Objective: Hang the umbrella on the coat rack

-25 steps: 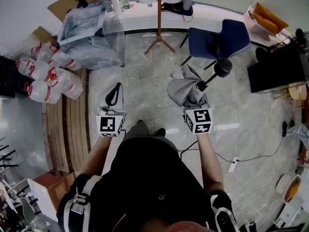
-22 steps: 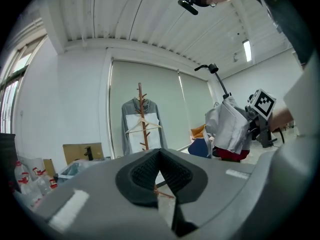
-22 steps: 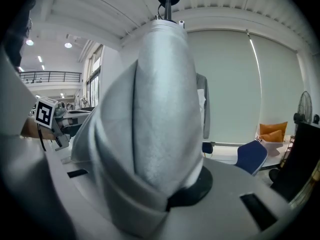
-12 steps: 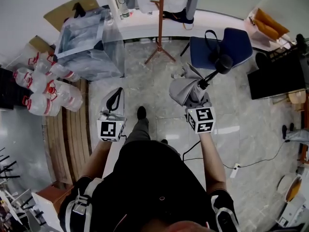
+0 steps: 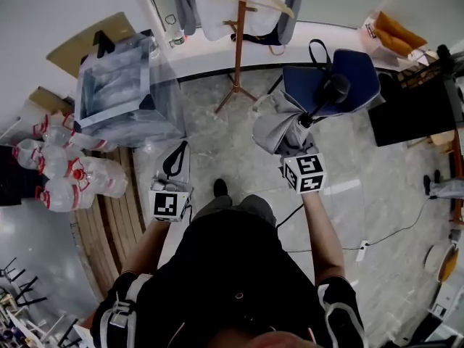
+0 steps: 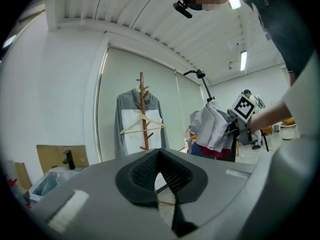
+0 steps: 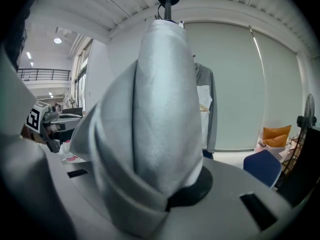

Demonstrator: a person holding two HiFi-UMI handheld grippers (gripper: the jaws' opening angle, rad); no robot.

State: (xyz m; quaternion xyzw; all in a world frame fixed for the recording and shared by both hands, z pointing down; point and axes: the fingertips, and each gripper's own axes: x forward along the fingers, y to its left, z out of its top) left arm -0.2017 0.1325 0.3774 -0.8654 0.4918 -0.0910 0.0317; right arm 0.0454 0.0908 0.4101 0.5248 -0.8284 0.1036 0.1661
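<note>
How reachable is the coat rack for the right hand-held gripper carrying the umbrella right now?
Probably not yet: the right hand-held gripper, shut on the folded umbrella, is short of the coat rack. Only open floor lies between.

A blue chair [image 5: 359, 71] stands on grey marble floor [image 5: 217, 143] by white walls [image 5: 65, 13].

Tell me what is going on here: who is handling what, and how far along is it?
A person holds a tool in each hand. The right tool is shut on a folded grey umbrella. The left tool is shut and empty. The coat rack, with a garment on it, stands ahead; the umbrella is not yet hung.
</note>
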